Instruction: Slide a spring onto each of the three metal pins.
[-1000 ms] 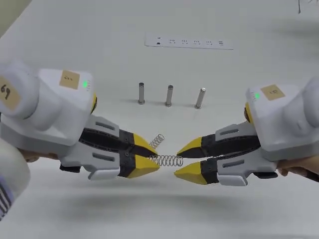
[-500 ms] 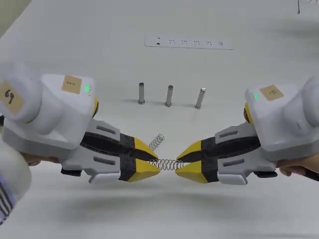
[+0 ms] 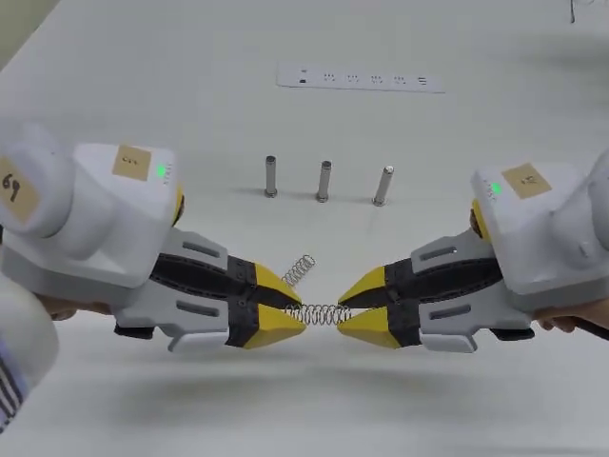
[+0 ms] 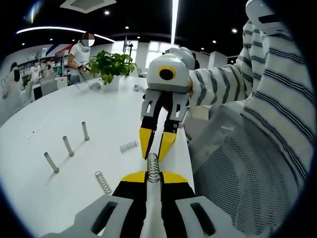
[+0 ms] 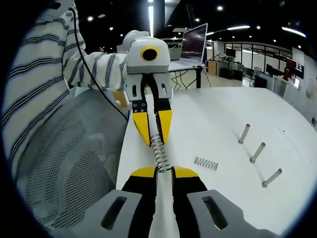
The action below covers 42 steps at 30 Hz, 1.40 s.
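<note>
Here 1 spring (image 3: 321, 311) spans left tool (image 3: 299, 313) to right tool (image 3: 342, 318).

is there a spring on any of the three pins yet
No, all three metal pins stand bare in the head view, and a loose spring lies on the table in front of them.

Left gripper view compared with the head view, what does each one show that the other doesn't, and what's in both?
Left gripper view: a potted plant, a mesh chair and a second loose spring lying near its own jaws. Head view: a white power strip beyond the pins. Both: the three metal pins, one loose spring, and the left gripper and right gripper each clamping an end of the held spring.
</note>
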{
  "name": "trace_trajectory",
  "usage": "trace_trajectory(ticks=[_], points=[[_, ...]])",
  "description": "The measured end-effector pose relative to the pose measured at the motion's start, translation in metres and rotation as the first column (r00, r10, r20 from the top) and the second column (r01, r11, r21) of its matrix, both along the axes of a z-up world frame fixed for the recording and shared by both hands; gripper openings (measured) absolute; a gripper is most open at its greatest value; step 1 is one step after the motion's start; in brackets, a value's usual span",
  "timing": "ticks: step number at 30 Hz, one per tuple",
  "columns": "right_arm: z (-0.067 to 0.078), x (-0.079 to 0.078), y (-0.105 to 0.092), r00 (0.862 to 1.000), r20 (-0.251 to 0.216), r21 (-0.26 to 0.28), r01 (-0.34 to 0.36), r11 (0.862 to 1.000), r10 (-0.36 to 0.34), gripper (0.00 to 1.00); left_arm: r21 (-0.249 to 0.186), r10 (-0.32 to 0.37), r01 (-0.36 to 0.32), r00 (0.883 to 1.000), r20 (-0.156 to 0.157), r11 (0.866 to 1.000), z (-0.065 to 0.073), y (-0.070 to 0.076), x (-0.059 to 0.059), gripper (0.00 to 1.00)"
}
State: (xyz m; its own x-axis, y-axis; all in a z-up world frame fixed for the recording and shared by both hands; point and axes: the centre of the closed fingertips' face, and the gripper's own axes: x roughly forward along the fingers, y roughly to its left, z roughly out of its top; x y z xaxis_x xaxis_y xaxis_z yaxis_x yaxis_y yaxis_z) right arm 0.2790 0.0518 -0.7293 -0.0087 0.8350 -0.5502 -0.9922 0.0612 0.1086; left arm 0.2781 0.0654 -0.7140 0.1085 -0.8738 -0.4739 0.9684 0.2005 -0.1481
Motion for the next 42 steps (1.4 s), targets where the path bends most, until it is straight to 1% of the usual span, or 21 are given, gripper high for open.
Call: trace_trajectory(ticks=[1,5,7,8,10,11,14,15,19,24,27,31,33,36,40,42], points=[[-0.001,0.000,0.000,1.000,-0.008,-0.001,0.004,1.000,-0.004,0.08,0.000,0.001,-0.001,1.000,0.000,1.000,0.000,0.000,0.000,0.01],[-0.002,0.000,-0.001,1.000,-0.015,-0.004,0.009,1.000,-0.009,0.08,0.003,0.002,-0.002,1.000,-0.002,1.000,-0.002,-0.001,0.000,0.01],[-0.003,0.001,-0.001,1.000,-0.022,-0.006,0.021,1.000,-0.021,0.08,0.001,0.007,-0.007,1.000,-0.001,1.000,-0.003,-0.001,0.001,0.01],[-0.004,0.002,-0.002,0.999,-0.032,-0.009,0.031,0.999,-0.032,0.08,0.003,0.008,-0.008,1.000,0.000,1.000,-0.003,-0.001,0.001,0.01],[-0.005,0.003,-0.002,0.999,-0.030,-0.013,0.032,0.999,-0.033,0.08,0.006,0.008,-0.008,1.000,0.002,1.000,-0.004,-0.002,0.002,0.01],[-0.006,0.003,-0.003,0.998,-0.039,-0.017,0.039,0.999,-0.040,0.08,0.008,0.007,-0.007,1.000,0.003,1.000,-0.005,-0.003,0.001,0.01],[-0.007,0.005,-0.003,0.997,-0.046,-0.016,0.060,0.998,-0.061,0.08,0.011,0.012,-0.012,1.000,0.006,1.000,-0.006,-0.002,0.003,0.01],[-0.008,0.004,-0.003,0.996,-0.061,-0.015,0.067,0.998,-0.068,0.08,0.011,0.011,-0.011,1.000,0.005,1.000,-0.006,-0.003,0.002,0.01],[-0.007,0.004,-0.004,0.995,-0.066,-0.020,0.067,0.998,-0.068,0.08,0.012,0.011,-0.011,1.000,0.007,1.000,-0.007,-0.003,0.002,0.01],[-0.006,0.004,-0.005,0.993,-0.082,-0.025,0.078,0.997,-0.080,0.08,0.007,0.017,-0.017,1.000,0.010,1.000,-0.008,-0.003,0.002,0.01],[-0.004,0.005,-0.006,0.995,-0.064,-0.029,0.078,0.997,-0.080,0.08,0.007,0.022,-0.022,1.000,0.015,1.000,-0.009,-0.004,0.002,0.01],[-0.001,0.006,-0.008,0.995,-0.054,-0.036,0.082,0.996,-0.084,0.07,0.004,0.026,-0.026,1.000,0.015,1.000,-0.010,-0.006,0.002,0.01],[0.003,0.006,-0.010,0.994,-0.054,-0.031,0.089,0.996,-0.090,0.07,0.002,0.029,-0.029,0.999,0.015,1.000,-0.011,-0.007,0.002,0.01],[0.007,0.005,-0.013,0.995,-0.050,-0.028,0.089,0.996,-0.090,0.07,-0.017,0.033,-0.033,0.999,0.015,0.999,-0.008,-0.008,0.001,0.01],[0.010,0.004,-0.015,0.996,-0.037,-0.038,0.082,0.996,-0.083,0.07,-0.018,0.029,-0.029,0.999,0.015,0.999,-0.008,-0.010,0.001,0.01],[0.011,0.004,-0.016,0.996,-0.027,-0.044,0.079,0.996,-0.080,0.07,-0.027,0.032,-0.032,0.999,0.015,0.999,-0.007,-0.011,0.001,0.01]])
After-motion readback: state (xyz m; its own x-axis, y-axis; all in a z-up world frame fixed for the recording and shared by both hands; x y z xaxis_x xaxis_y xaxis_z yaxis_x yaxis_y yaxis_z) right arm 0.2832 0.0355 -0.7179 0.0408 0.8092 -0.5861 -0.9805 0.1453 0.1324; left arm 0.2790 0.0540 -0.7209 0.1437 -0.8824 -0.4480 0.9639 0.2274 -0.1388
